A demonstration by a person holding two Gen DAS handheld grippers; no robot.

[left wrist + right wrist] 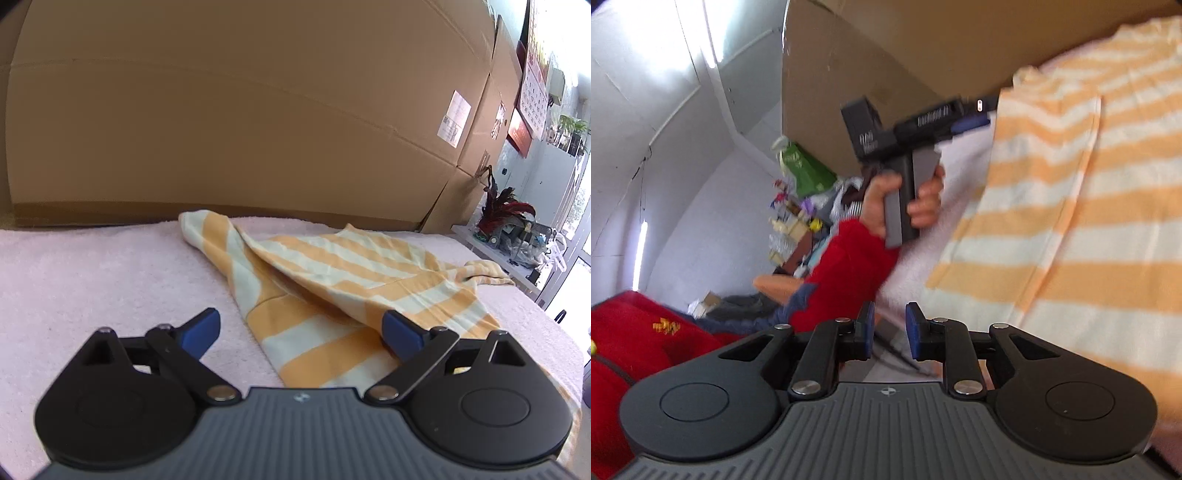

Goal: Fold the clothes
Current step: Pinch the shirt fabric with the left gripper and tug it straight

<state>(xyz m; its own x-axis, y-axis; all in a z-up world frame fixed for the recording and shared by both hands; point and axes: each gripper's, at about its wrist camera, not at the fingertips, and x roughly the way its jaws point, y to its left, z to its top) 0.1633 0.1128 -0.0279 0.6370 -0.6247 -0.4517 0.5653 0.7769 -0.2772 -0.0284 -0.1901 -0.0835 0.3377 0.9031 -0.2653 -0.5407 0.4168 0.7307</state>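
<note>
My left tongs [301, 330] stand spread wide, with nothing pinched between them. I hold them low and tipped down over the near end of the shirt [332, 295] so that one pad [400, 330] lies on the striped cloth and the other [201, 328] over the bare towel [92, 277]; that straddles the shirt's near edge, which I judge is the part to take next.

The shirt lies bunched on the pink towel, one flap thrown diagonally over the rest, a sleeve trailing off to the right. It sits close in front of the cardboard box [240, 110], which walls off the far side.

My right tongs [890, 330] are only a little apart and pinch nothing; between the pads I see just the gap past the towel's edge. They are rolled over and kept off to the side, clear of the cloth, so the left can work. From there I see my left hand [905, 203] gripping the handle, its red sleeve [849, 258] below.

The fold looks barely begun: the cloth needs flattening first.
</note>
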